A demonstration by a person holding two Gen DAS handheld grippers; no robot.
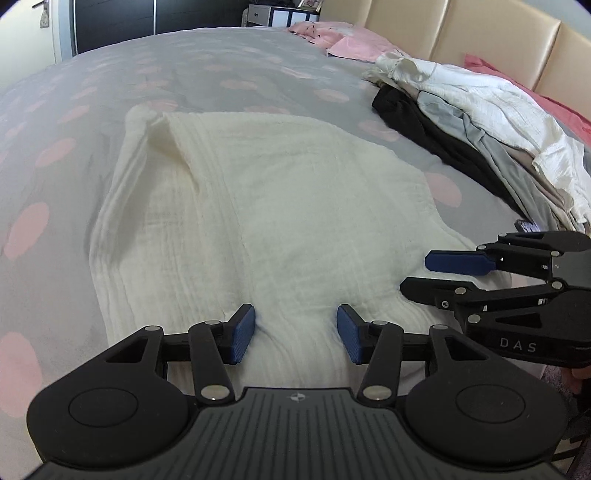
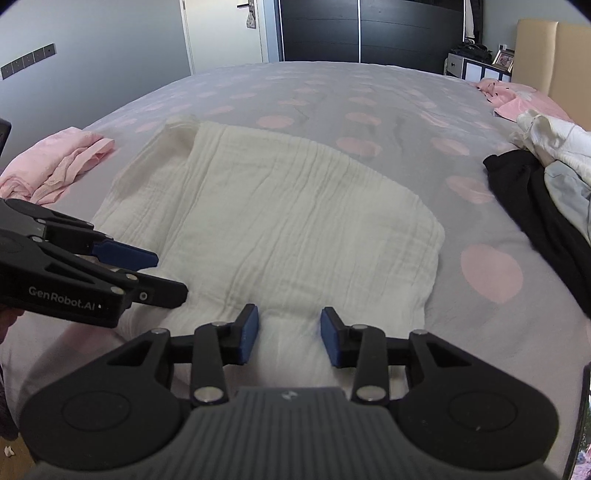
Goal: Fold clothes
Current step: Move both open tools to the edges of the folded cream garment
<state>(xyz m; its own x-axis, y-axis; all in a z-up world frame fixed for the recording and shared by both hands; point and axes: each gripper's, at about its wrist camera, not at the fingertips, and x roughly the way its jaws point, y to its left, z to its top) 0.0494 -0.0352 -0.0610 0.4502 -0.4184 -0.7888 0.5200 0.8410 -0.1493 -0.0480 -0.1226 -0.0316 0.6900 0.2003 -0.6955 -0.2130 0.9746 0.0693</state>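
Note:
A cream crinkled garment (image 1: 258, 206) (image 2: 288, 214) lies folded flat on the grey bedspread with pink dots (image 1: 184, 66) (image 2: 369, 103). My left gripper (image 1: 295, 332) is at the garment's near edge, its blue pads apart, with a low ridge of cloth between them. My right gripper (image 2: 290, 334) is at the same edge further right, also open over a small bulge of cloth, and neither pad presses on it. Each gripper shows side-on in the other view: the right gripper (image 1: 415, 273) and the left gripper (image 2: 170, 277), both with their jaws apart.
A pile of white, grey and black clothes (image 1: 480, 122) (image 2: 546, 177) lies on the bed's right side. A crumpled pink garment (image 2: 55, 166) sits at the left. Pink bedding (image 1: 354, 44) and a beige headboard (image 1: 461, 37) are at the far right, a dark wardrobe (image 2: 358, 29) beyond.

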